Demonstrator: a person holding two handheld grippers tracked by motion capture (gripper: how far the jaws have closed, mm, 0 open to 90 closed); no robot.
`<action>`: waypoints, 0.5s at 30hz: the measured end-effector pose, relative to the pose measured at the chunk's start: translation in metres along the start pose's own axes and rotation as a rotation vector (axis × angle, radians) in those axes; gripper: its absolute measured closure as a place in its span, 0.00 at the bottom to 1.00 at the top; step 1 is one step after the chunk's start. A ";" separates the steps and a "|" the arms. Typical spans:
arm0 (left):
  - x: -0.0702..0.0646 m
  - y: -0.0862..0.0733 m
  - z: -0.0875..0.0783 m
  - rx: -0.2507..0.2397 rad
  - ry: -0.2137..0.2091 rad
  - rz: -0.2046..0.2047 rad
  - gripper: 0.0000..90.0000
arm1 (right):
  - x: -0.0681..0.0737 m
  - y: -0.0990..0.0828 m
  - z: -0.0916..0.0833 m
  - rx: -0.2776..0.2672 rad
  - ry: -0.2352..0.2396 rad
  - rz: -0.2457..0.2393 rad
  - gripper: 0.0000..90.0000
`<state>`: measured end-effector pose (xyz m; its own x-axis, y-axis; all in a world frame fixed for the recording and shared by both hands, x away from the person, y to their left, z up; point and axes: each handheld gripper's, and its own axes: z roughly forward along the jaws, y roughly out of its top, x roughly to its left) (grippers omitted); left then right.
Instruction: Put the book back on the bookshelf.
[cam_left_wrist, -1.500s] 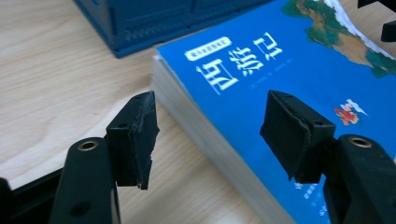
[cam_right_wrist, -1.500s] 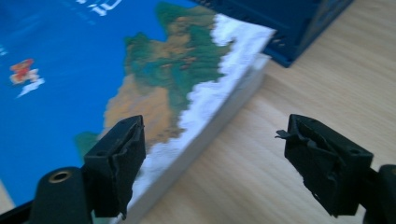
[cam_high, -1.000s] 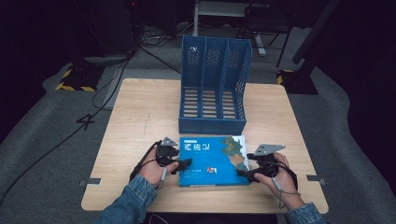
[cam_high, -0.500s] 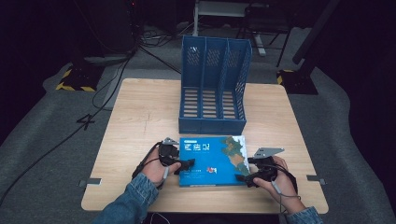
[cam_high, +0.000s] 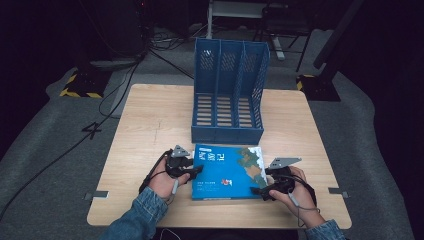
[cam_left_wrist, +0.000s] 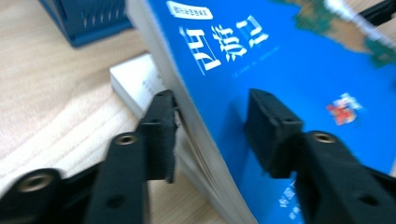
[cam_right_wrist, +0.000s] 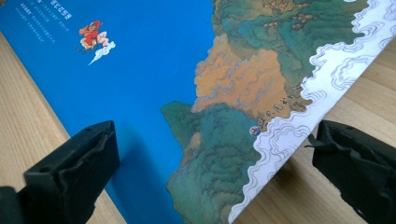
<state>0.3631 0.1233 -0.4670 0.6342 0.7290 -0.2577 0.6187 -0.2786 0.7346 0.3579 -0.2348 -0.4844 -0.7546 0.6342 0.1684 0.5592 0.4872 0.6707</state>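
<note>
Between my left gripper's (cam_left_wrist: 210, 135) spread jaws stands the blue book's (cam_high: 225, 170) lifted edge; my right gripper (cam_right_wrist: 210, 163) gapes wide over its corner.

Blue denim sleeves (cam_high: 142, 210) are worn on both forearms. Each black tool — left tool (cam_high: 192, 171), right tool (cam_high: 261, 190) — is topped by a grey three-cornered plate, and thin cables are trailed. Screw holes are seen in the matte black jaws.
</note>
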 end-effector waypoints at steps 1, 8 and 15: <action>-0.002 0.001 -0.002 -0.008 -0.012 -0.009 0.69 | 0.000 0.000 0.000 0.001 0.000 0.002 0.01; 0.003 0.000 0.001 -0.012 -0.058 -0.037 0.79 | 0.001 0.000 0.000 -0.002 -0.005 0.004 0.00; -0.002 0.009 -0.009 0.000 -0.088 -0.051 0.85 | 0.004 0.004 -0.026 -0.049 -0.093 -0.017 0.16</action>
<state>0.3632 0.1251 -0.4542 0.6402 0.6846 -0.3486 0.6511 -0.2427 0.7191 0.3478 -0.2458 -0.4619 -0.7273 0.6803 0.0907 0.5275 0.4695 0.7080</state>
